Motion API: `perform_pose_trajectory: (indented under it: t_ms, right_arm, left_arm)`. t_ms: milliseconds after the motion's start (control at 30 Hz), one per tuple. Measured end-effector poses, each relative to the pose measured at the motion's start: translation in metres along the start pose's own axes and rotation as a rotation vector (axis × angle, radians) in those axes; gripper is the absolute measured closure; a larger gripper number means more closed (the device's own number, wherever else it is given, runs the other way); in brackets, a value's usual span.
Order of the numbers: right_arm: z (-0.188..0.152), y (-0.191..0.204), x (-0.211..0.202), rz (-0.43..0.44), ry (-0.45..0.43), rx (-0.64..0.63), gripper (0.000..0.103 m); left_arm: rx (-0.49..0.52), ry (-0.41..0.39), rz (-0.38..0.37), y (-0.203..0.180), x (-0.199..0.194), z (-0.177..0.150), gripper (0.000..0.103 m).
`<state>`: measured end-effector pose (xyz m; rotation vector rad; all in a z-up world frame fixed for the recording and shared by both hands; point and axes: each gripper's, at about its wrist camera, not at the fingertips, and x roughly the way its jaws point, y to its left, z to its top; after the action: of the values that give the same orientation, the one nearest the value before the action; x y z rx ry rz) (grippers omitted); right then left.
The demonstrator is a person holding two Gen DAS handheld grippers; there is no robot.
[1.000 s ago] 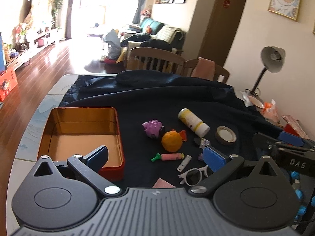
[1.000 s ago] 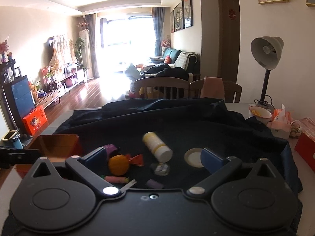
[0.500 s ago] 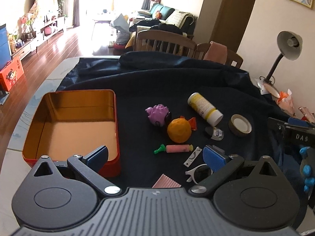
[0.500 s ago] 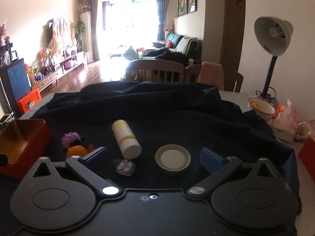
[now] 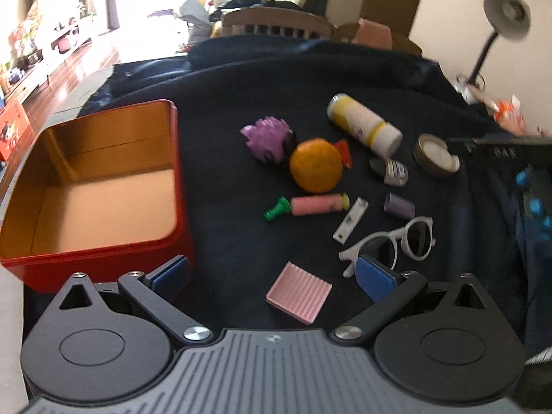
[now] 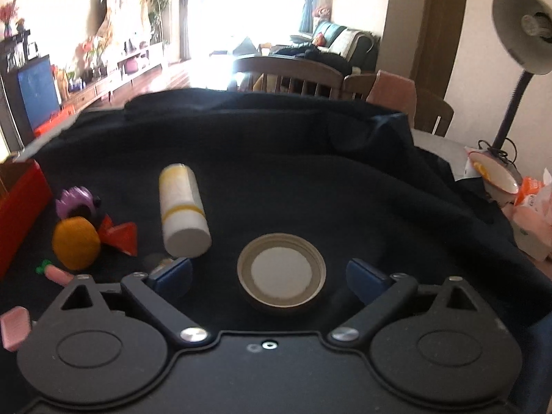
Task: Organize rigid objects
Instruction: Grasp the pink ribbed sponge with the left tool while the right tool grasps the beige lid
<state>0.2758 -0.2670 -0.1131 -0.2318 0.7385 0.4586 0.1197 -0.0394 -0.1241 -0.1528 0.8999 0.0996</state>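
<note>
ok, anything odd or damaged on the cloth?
The white bottle lies on its side, and the round lid beside it sits loose, apparently chipped at the rim. Nothing spilled; the red tin is empty.

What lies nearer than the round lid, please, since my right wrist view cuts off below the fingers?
Observer: In the left wrist view, white sunglasses lie nearer than the lid, beside a small lilac cylinder.
Operator: Does the red tin hold anything?
Observer: The red tin looks empty; its bare gold floor shows.
Operator: Is the left gripper holding something?
Observer: No, the left gripper is open, with a pink ribbed square lying on the cloth between its fingers.
</note>
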Motion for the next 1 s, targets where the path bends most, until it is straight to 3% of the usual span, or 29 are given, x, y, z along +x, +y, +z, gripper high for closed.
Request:
perform_pose_trajectory:
  t_ms: [167, 433, 667, 833, 900, 1000]
  right_arm:
    - [-0.002, -0.008, 0.02, -0.007, 0.038, -0.01, 0.009]
    - [-0.003, -0.017, 0.041, 0.002, 0.082, -0.017, 0.011]
    - [-0.003, -0.02, 0.051, 0.017, 0.085, -0.002, 0.014]
    - [-0.002, -0.022, 0.055, 0.02, 0.092, 0.01, 0.022]
    - [-0.003, -0.022, 0.055, 0.017, 0.093, 0.013, 0.024]
    - [-0.003, -0.023, 0.054, 0.018, 0.089, 0.017, 0.028]
  left_arm:
    - [0.081, 0.027, 0.004, -0.014, 0.016, -0.005, 0.001]
    - [0.097, 0.067, 0.001, -0.02, 0.031, -0.008, 0.004]
    - [0.113, 0.108, 0.008, -0.026, 0.043, -0.014, 0.031]
    - [0.13, 0.105, 0.015, -0.03, 0.044, -0.016, 0.038]
    - [0.134, 0.099, 0.016, -0.031, 0.043, -0.015, 0.048]
    - [0.133, 0.097, 0.019, -0.033, 0.043, -0.014, 0.052]
